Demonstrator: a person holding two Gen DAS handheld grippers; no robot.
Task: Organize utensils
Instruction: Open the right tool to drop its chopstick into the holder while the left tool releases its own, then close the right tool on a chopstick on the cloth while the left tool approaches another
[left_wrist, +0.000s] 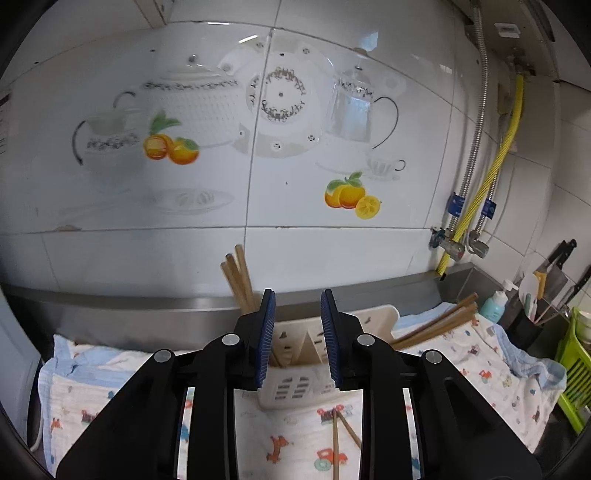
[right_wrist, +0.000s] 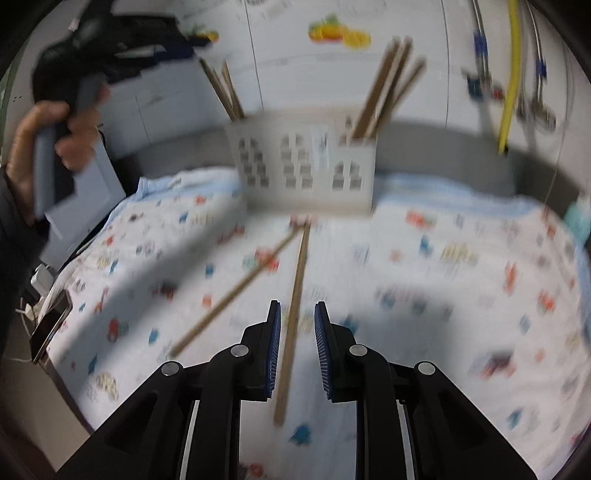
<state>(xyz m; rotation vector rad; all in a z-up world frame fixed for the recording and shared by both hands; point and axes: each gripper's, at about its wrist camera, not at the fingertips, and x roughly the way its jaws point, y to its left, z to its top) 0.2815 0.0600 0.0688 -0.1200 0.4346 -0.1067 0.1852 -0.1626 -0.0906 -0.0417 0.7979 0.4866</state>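
Chopstick (right_wrist: 293, 317) lies between parted right tool (right_wrist: 297, 350) pads, ungripped | left tool (left_wrist: 297, 339) open before holder (left_wrist: 295, 384)

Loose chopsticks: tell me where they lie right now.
Two loose chopsticks lie crossed on the patterned cloth in front of the holder. In the right wrist view, one runs between the right claw's open blue pads.

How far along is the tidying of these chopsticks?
Partly done. Chopsticks already stand in the left and right ends of the cream holder. Nothing is gripped: the right gripper is open around one loose chopstick on the printed cloth, and another chopstick lies beside it. The left gripper is open and empty.
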